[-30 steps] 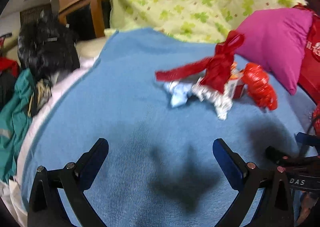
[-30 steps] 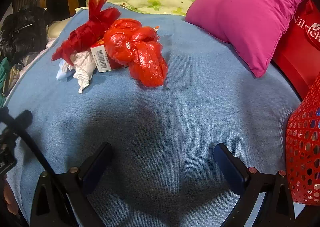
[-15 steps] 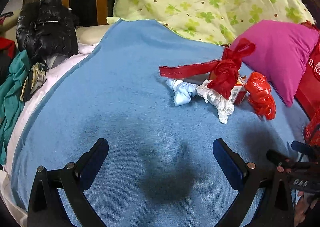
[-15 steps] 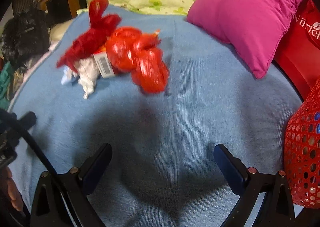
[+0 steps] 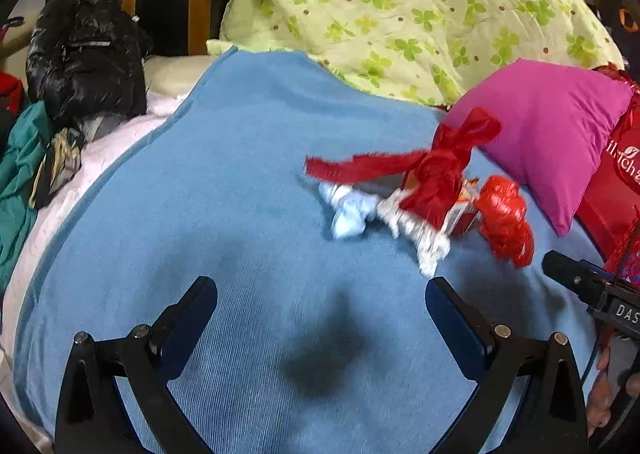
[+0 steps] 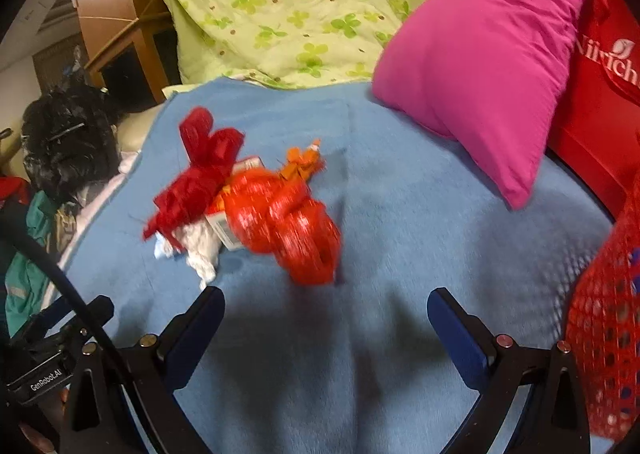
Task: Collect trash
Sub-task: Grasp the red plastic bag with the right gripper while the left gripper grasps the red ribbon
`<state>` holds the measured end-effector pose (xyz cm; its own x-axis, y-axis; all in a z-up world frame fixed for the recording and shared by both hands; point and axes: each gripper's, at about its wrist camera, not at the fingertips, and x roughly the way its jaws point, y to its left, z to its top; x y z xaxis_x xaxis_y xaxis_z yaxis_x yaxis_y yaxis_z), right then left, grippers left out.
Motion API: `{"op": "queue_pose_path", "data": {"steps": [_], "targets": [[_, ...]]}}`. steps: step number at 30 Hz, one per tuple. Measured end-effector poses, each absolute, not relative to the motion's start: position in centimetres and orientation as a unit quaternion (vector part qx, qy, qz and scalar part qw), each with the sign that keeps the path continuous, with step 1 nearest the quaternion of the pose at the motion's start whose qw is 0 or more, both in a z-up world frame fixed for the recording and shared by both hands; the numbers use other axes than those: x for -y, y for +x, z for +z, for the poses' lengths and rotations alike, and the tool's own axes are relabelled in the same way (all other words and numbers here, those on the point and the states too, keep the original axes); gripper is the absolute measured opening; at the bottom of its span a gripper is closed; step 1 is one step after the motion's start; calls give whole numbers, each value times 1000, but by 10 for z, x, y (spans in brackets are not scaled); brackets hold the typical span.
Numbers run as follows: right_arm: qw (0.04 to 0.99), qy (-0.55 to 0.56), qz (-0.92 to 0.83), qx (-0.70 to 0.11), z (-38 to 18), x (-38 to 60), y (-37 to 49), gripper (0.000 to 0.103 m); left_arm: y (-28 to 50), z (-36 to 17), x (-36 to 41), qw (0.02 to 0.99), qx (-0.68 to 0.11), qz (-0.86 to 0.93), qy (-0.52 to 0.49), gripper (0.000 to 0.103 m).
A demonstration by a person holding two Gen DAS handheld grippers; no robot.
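Both the left gripper (image 5: pixel 320 304) and right gripper (image 6: pixel 325 306) gape wide and empty above a blue blanket (image 5: pixel 224 181), where blurred trash (image 6: pixel 256 209) lies heaped; a red basket (image 6: pixel 604 338) is cut off at the frame edge.

Bed covered by blue blanket (image 5: pixel 224 189); green clover-print quilt (image 5: pixel 400 5) heaped at head, magenta pillow (image 6: pixel 480 61) beside it. Wooden cabinet (image 5: pixel 172 5) behind. Black jacket (image 5: pixel 84 57) and teal cloth (image 5: pixel 20 173) piled bedside; dim indoor light
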<state>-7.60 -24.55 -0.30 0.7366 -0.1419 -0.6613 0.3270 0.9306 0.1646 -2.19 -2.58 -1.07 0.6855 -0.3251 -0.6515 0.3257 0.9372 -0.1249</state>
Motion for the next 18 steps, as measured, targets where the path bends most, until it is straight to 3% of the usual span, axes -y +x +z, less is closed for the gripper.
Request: {"op": "queue_pose_path", "data": {"steps": [7, 9, 14, 18], "targets": [[934, 122, -82, -325, 0, 244, -36, 101, -4, 3, 26, 927, -329, -179, -8, 103], [932, 126, -73, -331, -4, 245, -24, 97, 1, 3, 25, 927, -329, -178, -12, 103], [921, 158, -66, -350, -18, 255, -1, 70, 14, -2, 22, 926, -336, -169, -11, 103], [920, 171, -65, -347, -14, 260, -3, 66, 18, -4, 21, 921, -348, -174, -15, 103]]}}
